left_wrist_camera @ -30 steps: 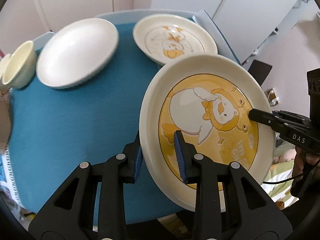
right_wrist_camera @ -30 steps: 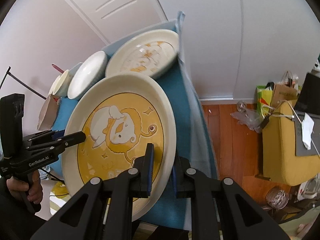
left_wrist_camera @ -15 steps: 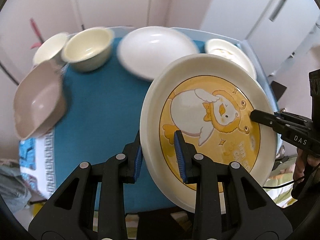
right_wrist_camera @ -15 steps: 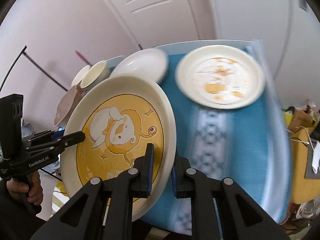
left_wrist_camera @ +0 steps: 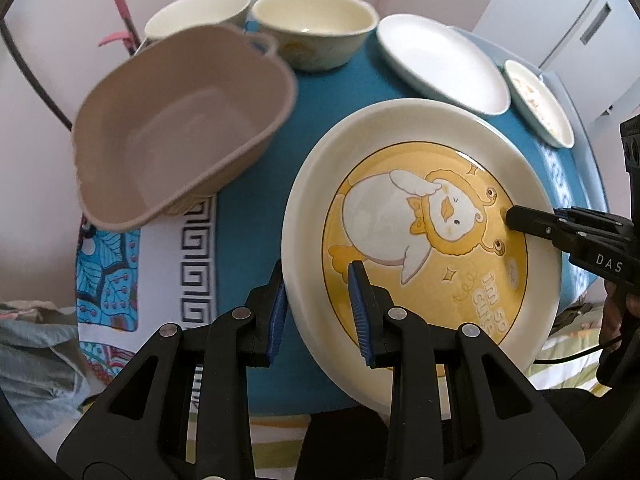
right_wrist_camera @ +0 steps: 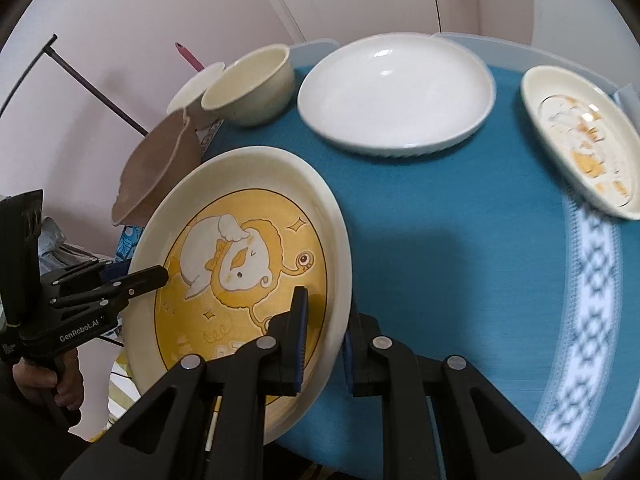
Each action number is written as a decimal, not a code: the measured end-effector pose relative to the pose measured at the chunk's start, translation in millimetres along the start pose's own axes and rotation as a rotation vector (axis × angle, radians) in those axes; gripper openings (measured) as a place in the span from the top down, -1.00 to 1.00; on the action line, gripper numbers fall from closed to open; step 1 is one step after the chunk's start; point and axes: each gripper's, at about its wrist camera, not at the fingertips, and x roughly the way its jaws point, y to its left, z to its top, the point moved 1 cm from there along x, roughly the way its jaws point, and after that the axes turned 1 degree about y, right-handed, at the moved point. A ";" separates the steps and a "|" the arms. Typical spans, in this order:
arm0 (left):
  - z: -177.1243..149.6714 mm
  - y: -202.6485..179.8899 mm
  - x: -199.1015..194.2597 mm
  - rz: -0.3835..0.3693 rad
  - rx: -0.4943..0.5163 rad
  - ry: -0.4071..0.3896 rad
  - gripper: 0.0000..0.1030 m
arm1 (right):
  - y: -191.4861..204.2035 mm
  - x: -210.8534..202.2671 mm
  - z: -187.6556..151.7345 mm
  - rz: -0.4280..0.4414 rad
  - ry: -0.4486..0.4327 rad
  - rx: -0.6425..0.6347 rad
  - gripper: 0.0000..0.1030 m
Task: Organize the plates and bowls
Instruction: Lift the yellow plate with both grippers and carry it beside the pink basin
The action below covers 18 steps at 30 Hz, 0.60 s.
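Observation:
A large cream plate with a yellow duck picture (left_wrist_camera: 424,240) (right_wrist_camera: 244,264) hangs above the blue tablecloth, carried by both grippers. My left gripper (left_wrist_camera: 320,304) is shut on its near left rim. My right gripper (right_wrist_camera: 324,332) is shut on the opposite rim, and its fingers (left_wrist_camera: 532,220) show at the plate's right side in the left wrist view. On the table sit a plain white plate (left_wrist_camera: 444,60) (right_wrist_camera: 396,92), a smaller duck plate (left_wrist_camera: 536,100) (right_wrist_camera: 584,140) and two cream bowls (left_wrist_camera: 316,24) (left_wrist_camera: 200,12) (right_wrist_camera: 252,84).
A beige plastic basin (left_wrist_camera: 180,124) (right_wrist_camera: 156,168) stands at the table's left end, just left of the held plate. The blue tablecloth (right_wrist_camera: 460,248) has patterned white borders. A pink wall and white doors stand behind. A hand (right_wrist_camera: 40,376) grips the left tool.
Both grippers carried the duck plate leftward along the table. The basin and bowls came into view at left, and the white plate and small duck plate slid to the right.

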 end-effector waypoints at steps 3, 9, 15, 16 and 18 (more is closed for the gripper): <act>-6.6 11.1 3.8 0.001 0.001 -0.002 0.49 | 4.8 11.0 0.1 -0.006 0.004 -0.001 0.73; -8.4 15.1 2.2 -0.013 0.008 -0.016 0.49 | 4.3 17.9 -2.7 -0.006 0.003 0.011 0.73; -5.7 14.5 2.8 -0.015 0.008 -0.021 0.49 | -1.6 19.2 -5.8 0.025 0.014 0.040 0.71; -6.3 15.4 2.2 -0.017 0.003 -0.020 0.49 | -0.3 19.7 -5.4 0.023 0.017 0.036 0.69; -4.3 13.7 4.6 -0.016 -0.001 -0.015 0.49 | -2.3 18.0 -5.5 0.021 0.018 0.036 0.69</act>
